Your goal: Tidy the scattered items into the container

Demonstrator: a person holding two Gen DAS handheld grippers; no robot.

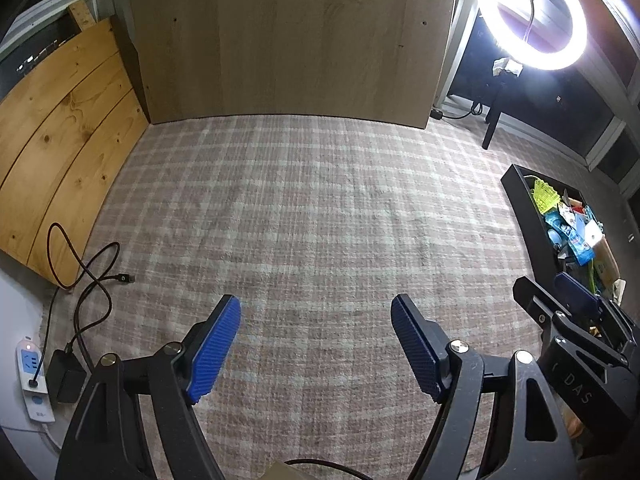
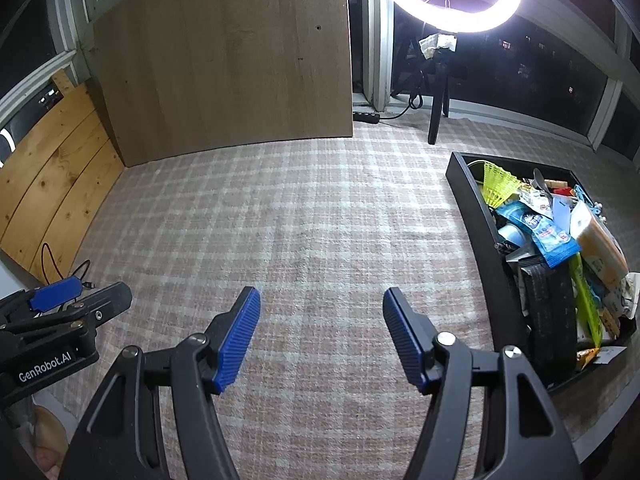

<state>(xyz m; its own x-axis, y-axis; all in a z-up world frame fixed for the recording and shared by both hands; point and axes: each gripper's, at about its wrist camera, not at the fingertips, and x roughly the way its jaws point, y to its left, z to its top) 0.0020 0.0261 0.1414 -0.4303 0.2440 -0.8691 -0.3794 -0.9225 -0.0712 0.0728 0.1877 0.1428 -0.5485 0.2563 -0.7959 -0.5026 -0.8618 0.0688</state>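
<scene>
Container: a black open tray (image 2: 476, 216) sits on the checked carpet (image 2: 304, 216) at the right, heaped to its rim with small goods.
Contents seen: a yellow mesh shuttlecock-like piece (image 2: 496, 186) at the far end, blue printed sachets (image 2: 544, 236), a tan packet (image 2: 600, 248), a broad black strap (image 2: 548, 304) and a green strip beside it (the rest of the pile is too jumbled to name).
Carpet: no loose item shows on the open floor in either view; only a black cable (image 1: 86, 276) and a white power strip (image 1: 34, 384) lie at the left edge, by the pine boards (image 1: 60, 152), and I judge these are fixtures, not clutter.
Left gripper (image 1: 316, 344): jaws spread wide, nothing between the blue pads, hanging over bare carpet.
Right gripper (image 2: 320, 336): jaws apart too, empty, just left of the tray.
Progress: judging by this, the tidying looks finished or nearly so.
Left to do: at most a check of ground outside both views (behind the person is unseen).
</scene>
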